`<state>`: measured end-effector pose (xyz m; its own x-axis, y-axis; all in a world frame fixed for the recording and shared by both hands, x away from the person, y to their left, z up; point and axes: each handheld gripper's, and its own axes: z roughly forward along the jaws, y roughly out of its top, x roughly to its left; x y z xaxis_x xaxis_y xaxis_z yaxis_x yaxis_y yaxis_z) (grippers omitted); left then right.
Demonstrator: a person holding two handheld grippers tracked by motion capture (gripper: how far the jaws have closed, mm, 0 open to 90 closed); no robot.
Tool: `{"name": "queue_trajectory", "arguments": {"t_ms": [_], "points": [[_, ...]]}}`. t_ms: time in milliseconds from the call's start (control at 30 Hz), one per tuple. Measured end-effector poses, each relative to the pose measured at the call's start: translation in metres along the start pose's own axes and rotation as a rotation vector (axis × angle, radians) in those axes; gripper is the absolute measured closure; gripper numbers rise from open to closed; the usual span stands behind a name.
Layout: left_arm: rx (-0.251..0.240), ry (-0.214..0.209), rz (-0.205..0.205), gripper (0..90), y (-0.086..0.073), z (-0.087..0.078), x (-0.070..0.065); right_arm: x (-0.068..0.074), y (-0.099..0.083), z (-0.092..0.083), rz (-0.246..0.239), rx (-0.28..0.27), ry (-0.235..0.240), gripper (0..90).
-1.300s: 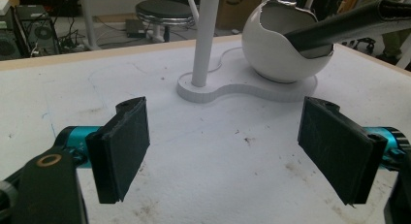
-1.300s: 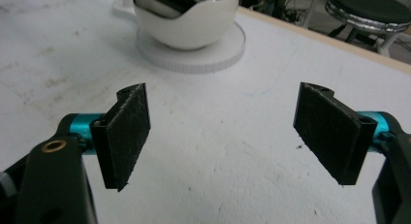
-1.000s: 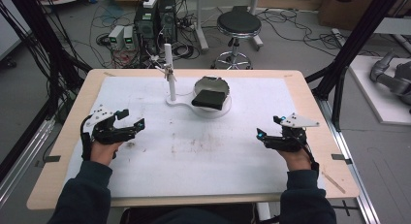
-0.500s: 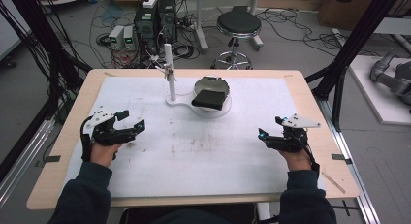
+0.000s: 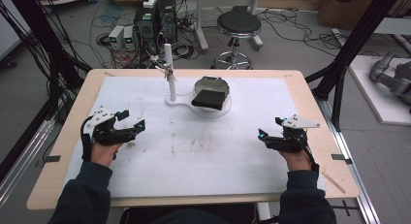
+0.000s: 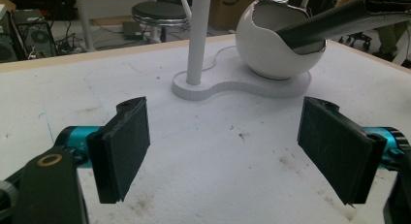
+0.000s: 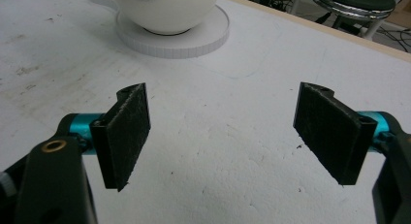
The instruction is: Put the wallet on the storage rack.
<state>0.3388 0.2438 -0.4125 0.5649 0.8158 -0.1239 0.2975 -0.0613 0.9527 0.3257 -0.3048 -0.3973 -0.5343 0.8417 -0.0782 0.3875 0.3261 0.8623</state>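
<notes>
Item: white bowl holding dark pouch, near table's far edge, centre. Left tool, right tool: both wide, empty. Risk: careless approach likely tips bowl or strikes white post.

High view overhead facing forward-down, both gripper views low, close to the table, sharing the white bowl.

The left tongs stand wide apart over the stained white table, holding nothing. Beyond them a round white bowl, holding a tilted black pouch, sits beside a white upright post.
</notes>
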Motion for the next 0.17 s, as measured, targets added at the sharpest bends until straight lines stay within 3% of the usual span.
{"name": "queue_trajectory", "arguments": {"t_ms": [167], "points": [[-0.002,0.003,-0.008,19.3,-0.0002,0.0005,0.0003,-0.0005,-0.0006,-0.0006,0.001,-0.003,0.000,21.1]]}}
